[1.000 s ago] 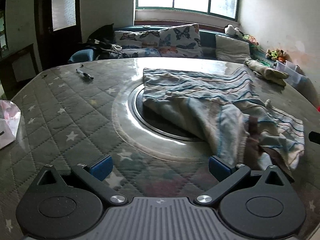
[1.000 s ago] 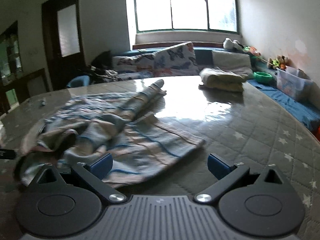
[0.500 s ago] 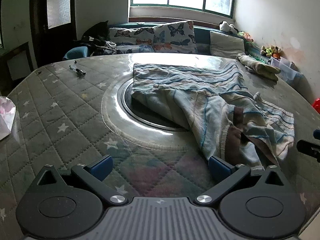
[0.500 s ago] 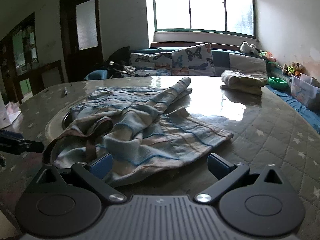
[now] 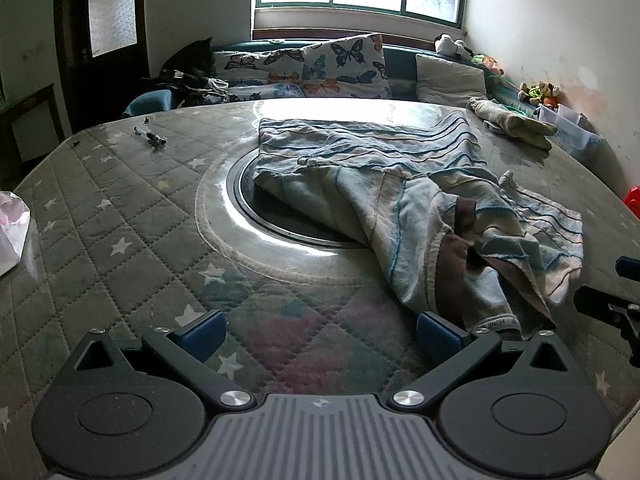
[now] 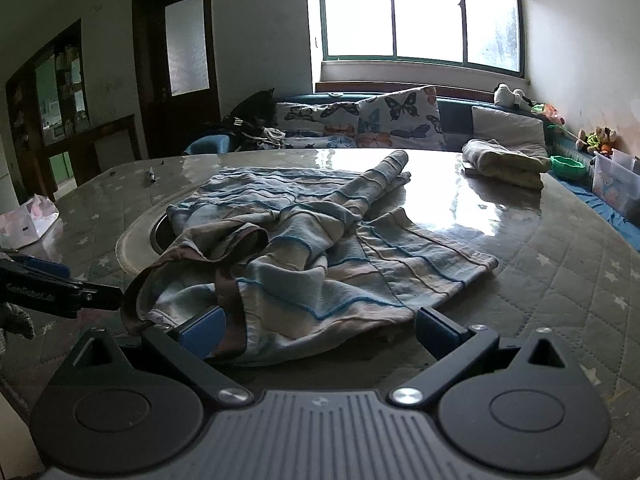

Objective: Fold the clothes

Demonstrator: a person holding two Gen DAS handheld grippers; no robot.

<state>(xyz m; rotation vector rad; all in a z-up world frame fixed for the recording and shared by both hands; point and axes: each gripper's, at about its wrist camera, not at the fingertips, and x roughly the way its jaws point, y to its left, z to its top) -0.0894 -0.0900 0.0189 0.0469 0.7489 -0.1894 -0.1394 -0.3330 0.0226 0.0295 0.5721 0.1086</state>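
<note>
striped garment (image 5: 400,184) lies rumpled across the round quilted worktop (image 5: 100,216), part of it draped over the sunken ring (image 5: 240,196) at centre, its brown-trimmed edge bunched toward 5 o'clock in the left wrist view. left claw (image 5: 320,330) hovers with jaws spread and nothing between them, its right fingertip (image 5: 436,330) just beside that bunched hem. right claw (image 6: 318,328) is likewise spread wide and empty, its left fingertip (image 6: 202,328) at the brown edge and the near hem lying between its jaws (likely lined up to pinch it for a first fold). a folded cloth (image 6: 504,162) sits well apart at 1 o'clock, probably set aside as done. bare worktop opens at 9 o'clock for the left claw and 3 o'clock for the right; the worktop's near rim is close under both.
</note>
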